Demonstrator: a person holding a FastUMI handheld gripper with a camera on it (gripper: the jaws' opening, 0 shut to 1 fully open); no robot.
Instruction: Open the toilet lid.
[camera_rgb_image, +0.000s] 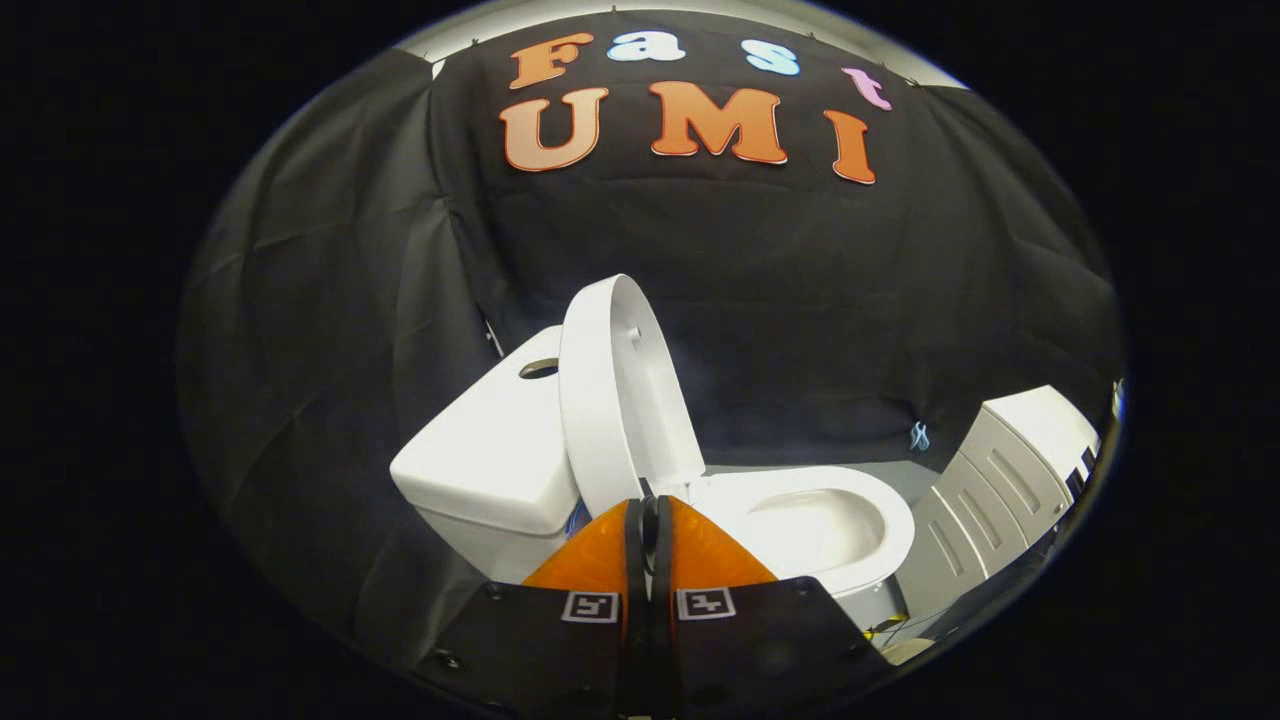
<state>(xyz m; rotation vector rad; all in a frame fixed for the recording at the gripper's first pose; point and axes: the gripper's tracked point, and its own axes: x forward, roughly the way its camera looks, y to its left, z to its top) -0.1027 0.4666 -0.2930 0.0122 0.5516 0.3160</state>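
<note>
Just ahead of the gripper (649, 508), fingers pressed together on nothing: raised toilet lid (618, 390), tank (495, 440) behind, white cabinet (1010, 470) beside the bowl (815, 520).

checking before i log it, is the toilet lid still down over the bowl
No, the lid stands raised, leaning toward the tank, the bowl lies open, and the gripper has its fingers together just before it.
</note>
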